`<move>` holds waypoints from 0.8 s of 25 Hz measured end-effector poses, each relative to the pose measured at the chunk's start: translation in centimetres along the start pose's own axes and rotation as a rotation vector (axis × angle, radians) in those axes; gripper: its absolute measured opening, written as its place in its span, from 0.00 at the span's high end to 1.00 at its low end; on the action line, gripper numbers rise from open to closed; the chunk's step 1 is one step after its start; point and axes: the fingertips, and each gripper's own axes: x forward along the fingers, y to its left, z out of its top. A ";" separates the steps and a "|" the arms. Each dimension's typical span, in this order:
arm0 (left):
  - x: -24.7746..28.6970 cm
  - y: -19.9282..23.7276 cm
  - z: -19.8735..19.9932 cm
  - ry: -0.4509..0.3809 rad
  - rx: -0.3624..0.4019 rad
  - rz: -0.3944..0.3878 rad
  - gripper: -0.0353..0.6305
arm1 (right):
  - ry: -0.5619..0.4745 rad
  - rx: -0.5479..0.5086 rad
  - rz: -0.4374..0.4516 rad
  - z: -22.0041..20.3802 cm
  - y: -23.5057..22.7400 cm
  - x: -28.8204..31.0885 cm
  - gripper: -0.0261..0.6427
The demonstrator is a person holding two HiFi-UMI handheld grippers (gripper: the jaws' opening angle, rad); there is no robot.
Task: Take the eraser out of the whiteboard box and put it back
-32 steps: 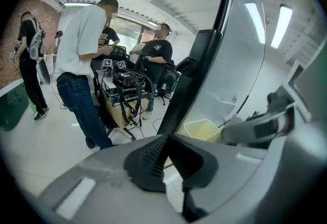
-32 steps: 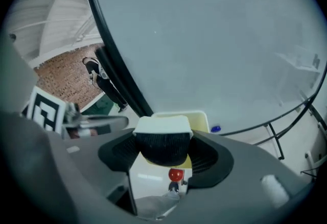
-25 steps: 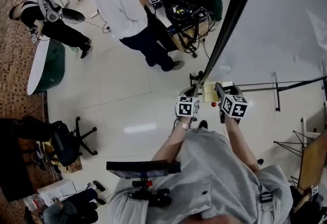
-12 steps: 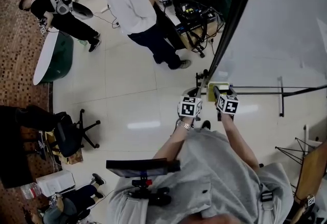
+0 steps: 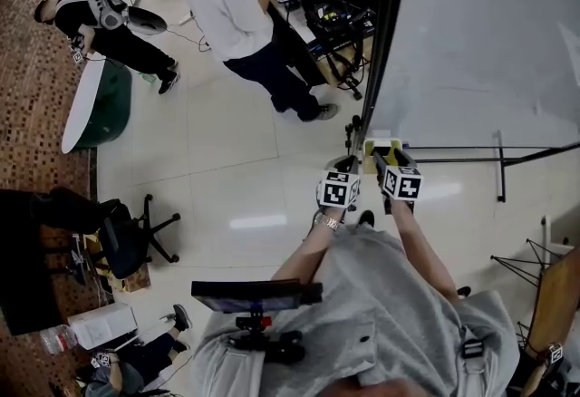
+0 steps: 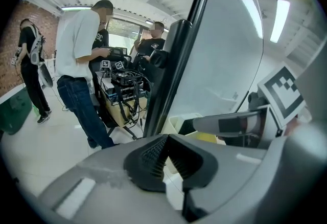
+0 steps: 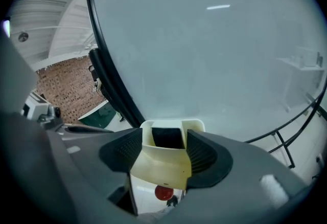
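A cream whiteboard box [image 5: 378, 144] hangs at the lower left corner of the whiteboard [image 5: 480, 42]. In the right gripper view the box [image 7: 162, 162] fills the gap between the pads, and the dark eraser [image 7: 167, 137] stands inside it. My right gripper [image 7: 164, 149] is open, one jaw on each side of the box, the pads not pressing on the eraser. Just left of the box, by the board's black frame [image 6: 176, 74], my left gripper [image 6: 167, 141] is shut on nothing. The right gripper [image 5: 385, 156] is right of the left gripper [image 5: 347, 163] in the head view.
A small red ball [image 7: 163, 193] shows below the box. The board's stand legs [image 5: 497, 155] run along the floor to the right. People stand round an equipment cart [image 5: 331, 24] behind the board's edge. An office chair [image 5: 127, 246] and a green table [image 5: 91, 105] are far left.
My right gripper has come down closer to the box. The left gripper has shifted only a little.
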 end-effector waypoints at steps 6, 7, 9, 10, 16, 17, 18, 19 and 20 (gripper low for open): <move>0.5 -2.8 -0.2 -0.001 0.004 -0.019 0.94 | -0.067 0.036 0.058 0.0 0.1 -3.2 0.96; 0.5 -3.3 -0.3 -0.001 0.003 -0.018 0.94 | -0.054 0.042 0.069 -0.5 0.1 -3.4 0.96; 0.6 -4.2 -0.9 0.004 0.000 -0.012 0.94 | -0.032 0.035 0.070 -1.3 -0.1 -3.8 0.96; 0.6 -4.6 -1.2 0.009 -0.003 -0.006 0.94 | -0.024 0.026 0.071 -1.6 -0.1 -4.0 0.96; -0.3 -6.4 -3.7 0.026 -0.013 0.004 0.94 | 0.075 -0.043 0.129 -5.9 1.5 -3.5 0.96; -0.8 -6.4 -4.3 0.030 -0.011 0.006 0.94 | 0.084 -0.041 0.135 -6.7 2.0 -3.8 0.96; -1.2 -6.4 -4.7 0.031 -0.008 0.008 0.94 | 0.088 -0.040 0.143 -7.3 2.6 -4.1 0.96; -1.7 -6.2 -4.9 0.029 -0.003 0.011 0.94 | 0.090 -0.042 0.152 -7.8 3.2 -4.3 0.96; -2.1 -6.1 -5.1 0.024 0.001 0.013 0.94 | 0.091 -0.047 0.159 -8.3 3.9 -4.6 0.96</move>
